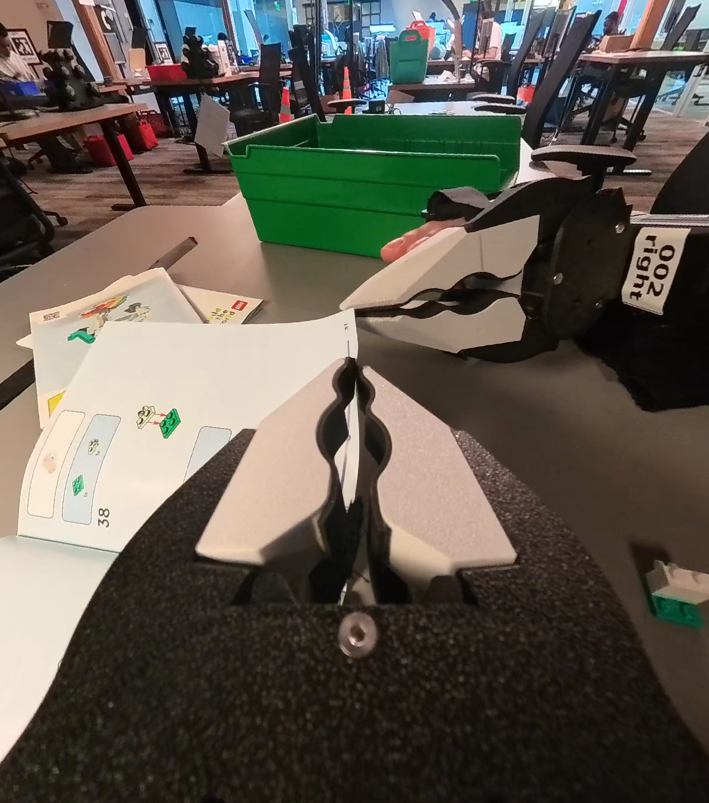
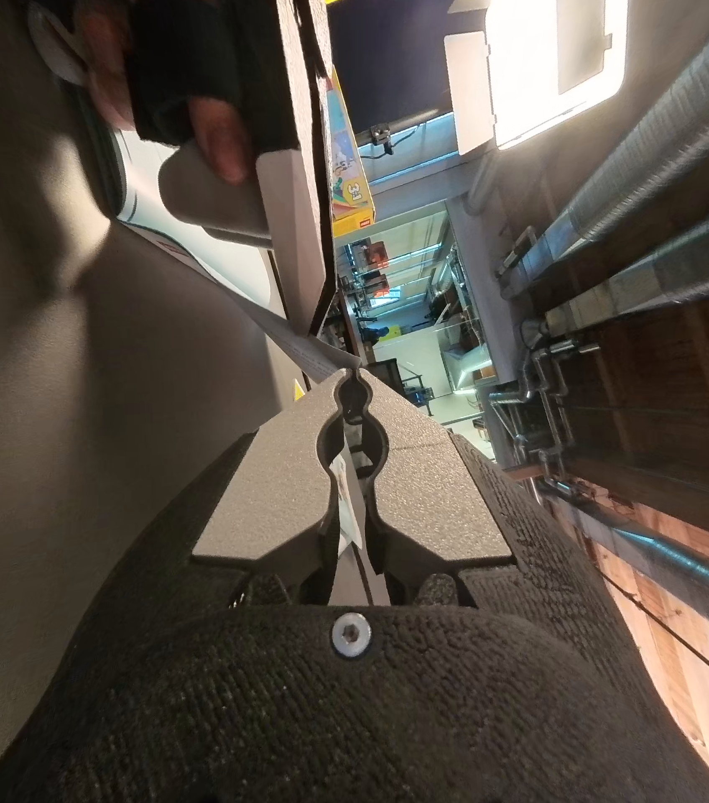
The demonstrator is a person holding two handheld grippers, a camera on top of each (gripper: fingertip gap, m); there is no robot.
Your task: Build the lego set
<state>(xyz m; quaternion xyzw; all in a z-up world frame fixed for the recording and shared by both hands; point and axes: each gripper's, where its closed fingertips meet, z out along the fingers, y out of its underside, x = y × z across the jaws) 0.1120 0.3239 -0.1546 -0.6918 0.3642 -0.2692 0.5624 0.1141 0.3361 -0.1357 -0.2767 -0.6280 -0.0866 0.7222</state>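
An instruction booklet lies open on the grey table [image 1: 496, 434], with one page [image 1: 213, 391] lifted and curved. My left gripper [image 1: 355, 363] is shut on that page's near edge; the paper runs through the gap between its fingers. My right gripper [image 1: 350, 310] comes in from the right and is shut on the page's far corner. In the right wrist view, my right gripper [image 2: 355, 371] pinches the same page [image 2: 283, 334], and a finger [image 2: 213, 204] of the left gripper shows beyond it. A small grey-on-green brick assembly [image 1: 678, 595] lies on the table to the right.
A stack of green bins [image 1: 366, 187] stands at the back of the table. More leaflets [image 1: 127, 304] lie behind the open booklet. A yellow set box [image 2: 348, 174] shows in the right wrist view. Office desks and chairs fill the background. The grippers are tip to tip, or close to it. The small grey-on-green brick assembly [image 1: 678, 595] is about equally far from each gripper, around 15 centimetres.
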